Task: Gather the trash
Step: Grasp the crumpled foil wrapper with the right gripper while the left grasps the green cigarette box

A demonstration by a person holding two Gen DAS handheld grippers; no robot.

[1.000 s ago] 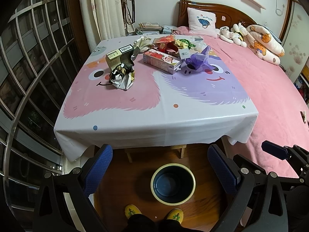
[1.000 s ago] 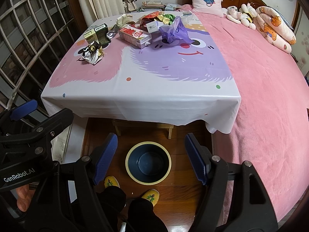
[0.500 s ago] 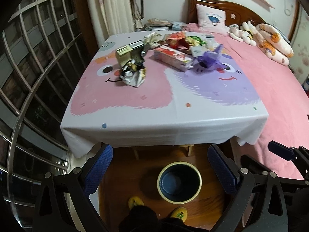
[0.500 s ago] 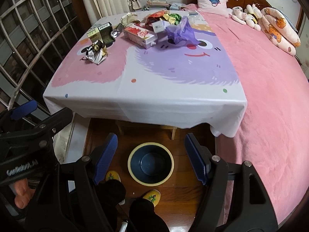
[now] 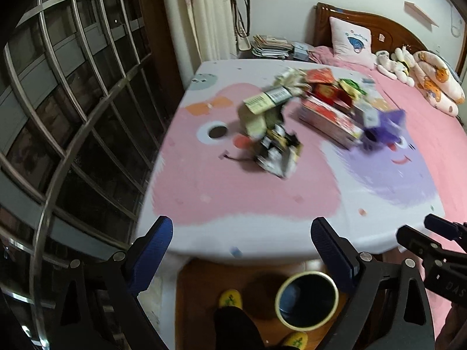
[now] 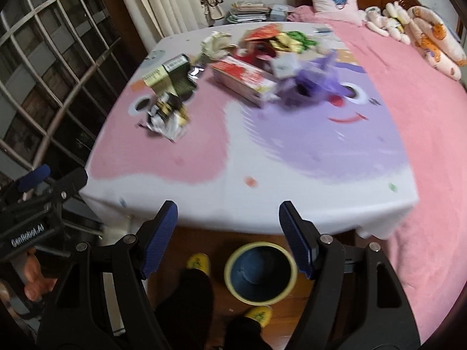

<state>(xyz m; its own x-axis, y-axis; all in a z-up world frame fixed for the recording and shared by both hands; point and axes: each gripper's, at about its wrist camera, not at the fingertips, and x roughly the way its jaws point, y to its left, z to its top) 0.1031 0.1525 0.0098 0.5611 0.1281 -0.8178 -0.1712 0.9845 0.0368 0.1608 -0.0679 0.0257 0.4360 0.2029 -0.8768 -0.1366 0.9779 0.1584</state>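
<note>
The left gripper (image 5: 240, 250) is wide open and holds nothing. The right gripper (image 6: 227, 233) is wide open and empty too. Both hang over the near edge of the table (image 6: 292, 201). The trash (image 6: 233, 67) is a blurry heap of crumpled wrappers, boxes and a purple bag, far back on the table. The blue bin (image 6: 259, 271) stands on the floor below.
</note>
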